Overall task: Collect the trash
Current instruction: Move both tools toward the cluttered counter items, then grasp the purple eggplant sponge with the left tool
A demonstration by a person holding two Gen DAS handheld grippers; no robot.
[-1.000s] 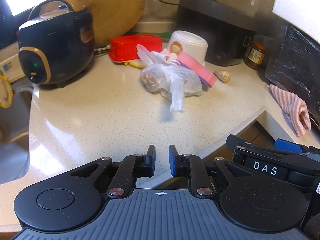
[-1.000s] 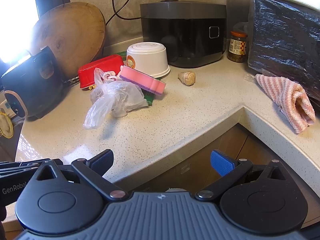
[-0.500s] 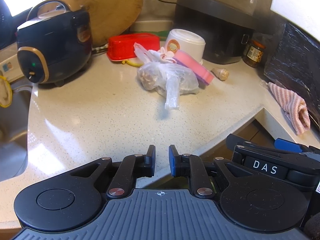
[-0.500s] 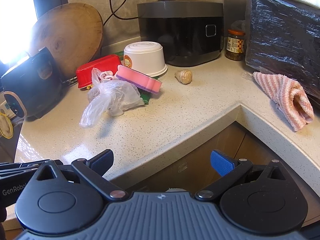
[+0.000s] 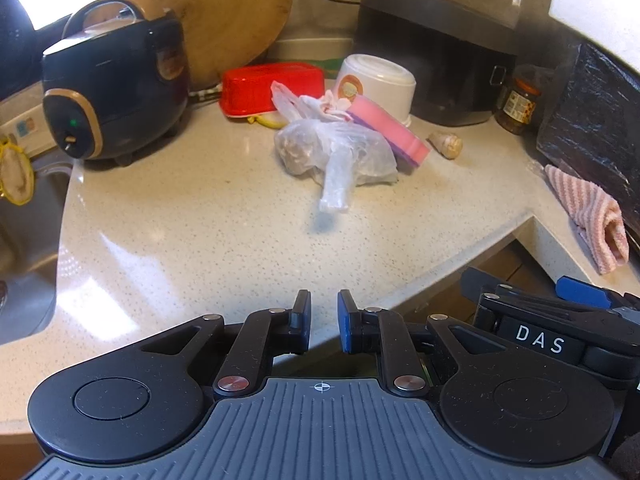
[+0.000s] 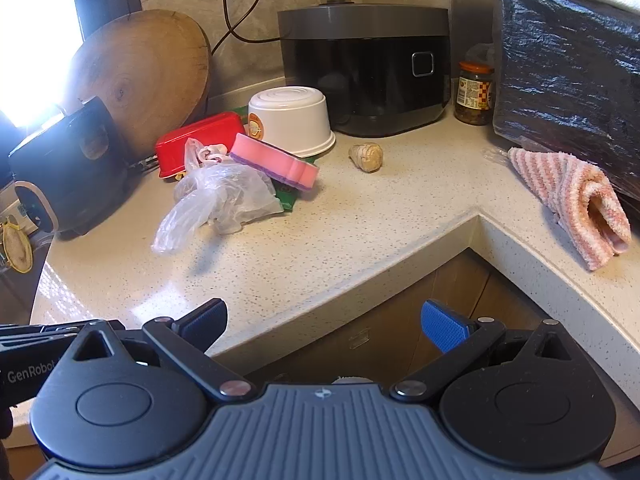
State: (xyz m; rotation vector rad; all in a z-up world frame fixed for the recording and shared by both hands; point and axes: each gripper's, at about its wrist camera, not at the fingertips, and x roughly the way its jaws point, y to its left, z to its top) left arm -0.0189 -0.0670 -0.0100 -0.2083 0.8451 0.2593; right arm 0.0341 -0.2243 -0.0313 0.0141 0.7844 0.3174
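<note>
Both grippers have edged closer to the knotted plastic bag (image 5: 334,152) lying mid-counter (image 5: 192,216) — left gripper (image 5: 323,322) nearly closed and empty, right gripper (image 6: 324,326) spread wide — pickup not yet begun.

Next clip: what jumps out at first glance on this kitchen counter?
A crumpled clear plastic bag lies mid-counter, with a pink sponge propped on its far side in front of an upturned white bowl. A striped pink towel lies at the right, near the counter's edge. Both grippers are empty: the right gripper open, the left gripper nearly closed.
</note>
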